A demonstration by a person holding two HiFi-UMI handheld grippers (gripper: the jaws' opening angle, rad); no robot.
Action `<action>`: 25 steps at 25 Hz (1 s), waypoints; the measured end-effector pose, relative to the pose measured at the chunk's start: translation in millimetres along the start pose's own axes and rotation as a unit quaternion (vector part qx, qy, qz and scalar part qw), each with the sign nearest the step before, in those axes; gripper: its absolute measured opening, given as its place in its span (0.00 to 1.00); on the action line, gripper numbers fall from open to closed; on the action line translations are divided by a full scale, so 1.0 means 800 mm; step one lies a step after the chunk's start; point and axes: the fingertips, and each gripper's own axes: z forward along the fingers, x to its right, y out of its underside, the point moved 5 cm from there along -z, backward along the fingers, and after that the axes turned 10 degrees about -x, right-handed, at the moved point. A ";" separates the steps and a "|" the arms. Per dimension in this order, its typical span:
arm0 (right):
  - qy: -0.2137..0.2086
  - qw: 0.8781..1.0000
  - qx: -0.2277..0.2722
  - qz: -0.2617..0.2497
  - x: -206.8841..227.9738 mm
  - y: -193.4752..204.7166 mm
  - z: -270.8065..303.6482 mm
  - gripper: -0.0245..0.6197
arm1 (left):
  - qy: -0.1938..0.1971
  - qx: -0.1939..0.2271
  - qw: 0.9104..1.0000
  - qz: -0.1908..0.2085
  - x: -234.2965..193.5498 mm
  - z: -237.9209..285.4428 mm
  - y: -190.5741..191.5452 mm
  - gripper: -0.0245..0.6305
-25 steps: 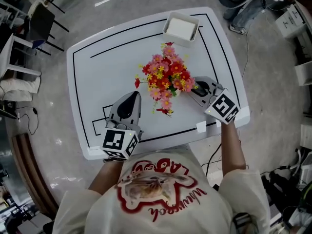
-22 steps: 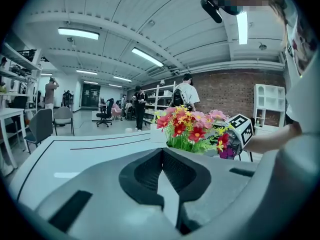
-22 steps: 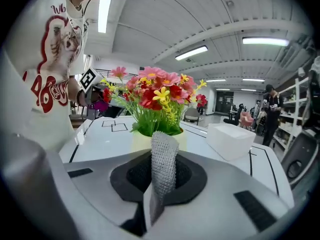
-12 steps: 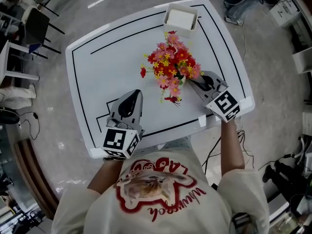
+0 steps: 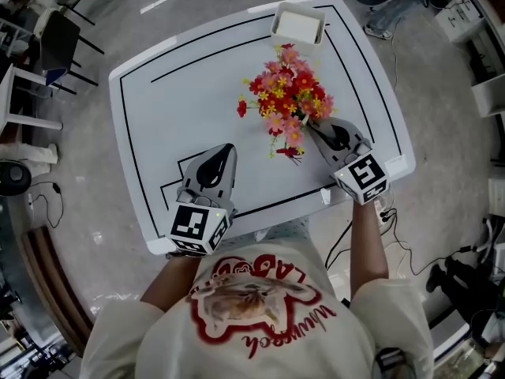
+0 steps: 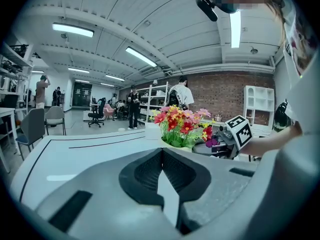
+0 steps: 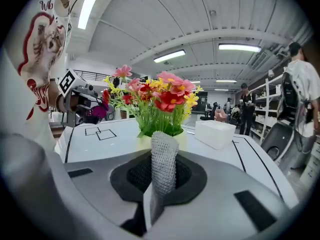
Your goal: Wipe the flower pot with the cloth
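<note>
Our right gripper (image 7: 162,151) has its jaws drawn narrow and pinched on a strip of grey mesh cloth (image 7: 163,160), which stands up from between the pads. Our left gripper (image 6: 161,156) has its jaws pressed fully together with nothing in them.

From the head view, the right gripper (image 5: 314,127) sits at about 4 o'clock of the bunch of red, pink and yellow artificial flowers (image 5: 288,95), its tips just beside them. The left gripper (image 5: 228,148) lies at 7 o'clock, well apart.

The pale, rounded flower pot (image 7: 144,142) shows directly behind the cloth in the right gripper view; we cannot tell whether they touch. It stands on the white table with black lines (image 5: 170,105), with a white rectangular box (image 5: 298,24) at 12 o'clock of it.
</note>
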 end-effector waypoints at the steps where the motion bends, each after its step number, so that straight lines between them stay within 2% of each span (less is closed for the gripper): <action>1: 0.001 1.000 0.002 0.004 -0.003 0.000 -0.001 0.08 | 0.002 0.000 1.000 0.000 0.000 -0.001 0.001 0.04; 10: 0.024 0.999 0.011 0.026 -0.028 -0.002 -0.004 0.08 | 0.030 0.001 1.000 0.000 -0.002 -0.008 0.003 0.04; 25: 0.023 0.999 0.039 0.031 -0.070 -0.018 0.016 0.08 | 0.050 -0.001 0.999 0.010 -0.011 -0.024 0.018 0.04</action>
